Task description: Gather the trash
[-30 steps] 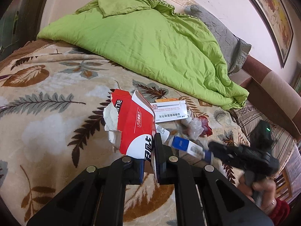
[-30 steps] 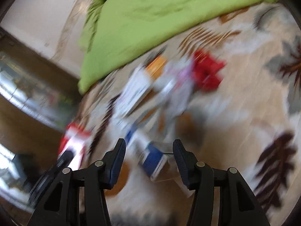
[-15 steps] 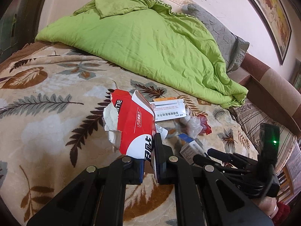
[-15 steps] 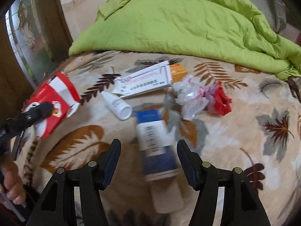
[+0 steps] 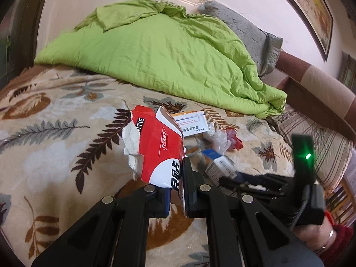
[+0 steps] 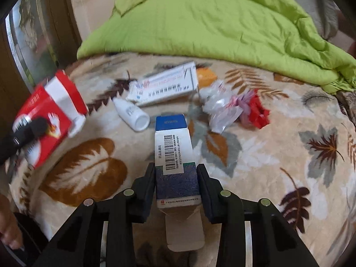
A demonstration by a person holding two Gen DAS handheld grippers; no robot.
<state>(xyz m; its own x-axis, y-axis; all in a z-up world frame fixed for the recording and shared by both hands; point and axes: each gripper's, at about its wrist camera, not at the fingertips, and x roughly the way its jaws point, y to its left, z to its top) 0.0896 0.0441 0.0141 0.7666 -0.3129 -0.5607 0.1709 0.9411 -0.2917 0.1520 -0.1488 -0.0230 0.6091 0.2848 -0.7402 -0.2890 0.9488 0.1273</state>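
Right gripper (image 6: 176,179) clamped on blue-white carton (image 6: 172,153); left gripper (image 5: 175,191) clamped on red box (image 5: 159,149), left of carton

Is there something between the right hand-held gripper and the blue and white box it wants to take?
Nothing visible. The blue and white box already sits between the fingers of the right hand-held gripper, which press its two sides. The small white bottle lies apart, further up on the blanket.

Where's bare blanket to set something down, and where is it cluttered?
Free: leaf-print blanket right of the red wrapper, and the patch between red carton and blue box. Crowded: white bottle, long white box, clear plastic below the green duvet.
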